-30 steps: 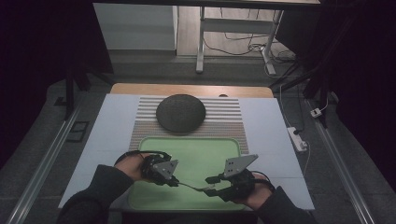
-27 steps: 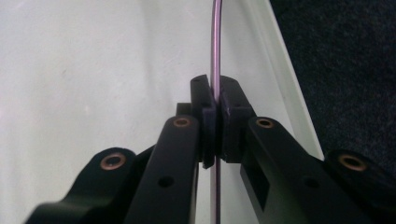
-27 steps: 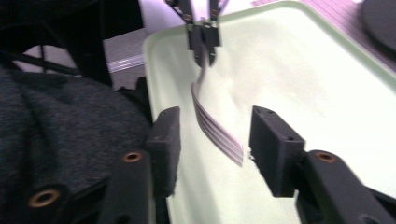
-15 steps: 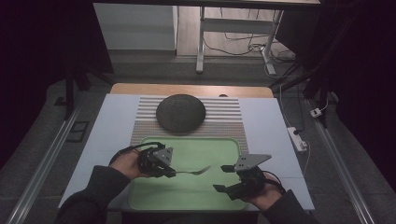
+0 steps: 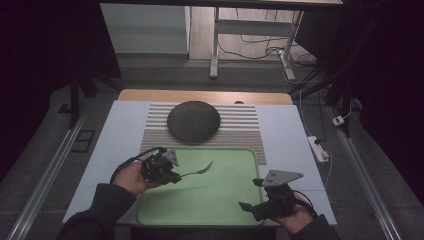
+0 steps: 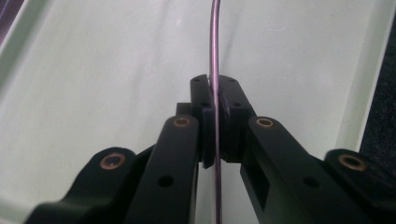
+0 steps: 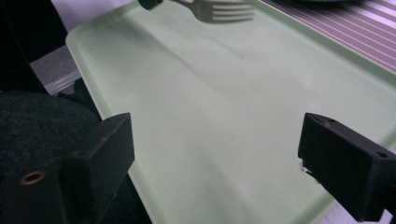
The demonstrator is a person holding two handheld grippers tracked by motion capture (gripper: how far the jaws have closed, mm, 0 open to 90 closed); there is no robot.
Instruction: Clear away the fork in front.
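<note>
A metal fork (image 5: pixel 198 170) hangs just above the light green tray (image 5: pixel 225 210), tines pointing right. My left gripper (image 5: pixel 175 176) is shut on its handle at the tray's left edge. In the left gripper view the thin handle (image 6: pixel 214 51) runs up from between the closed jaws of that gripper (image 6: pixel 215 100). My right gripper (image 5: pixel 251 194) is open over the tray's front right corner and holds nothing. In the right gripper view its jaws stand wide apart (image 7: pixel 224 158) over bare tray (image 7: pixel 243 107), with the fork's tines (image 7: pixel 226 11) at the top edge.
A dark round dish (image 5: pixel 193 120) sits on a striped mat (image 5: pixel 240 130) behind the tray. A white power strip (image 5: pixel 319 149) lies off the table's right side. The person's dark sleeve (image 7: pixel 32 121) is at the left of the right gripper view.
The fork lay low between both grippers a second ago. The left gripper has since lifted it up and left, and the right gripper has drawn back to the right, open.
</note>
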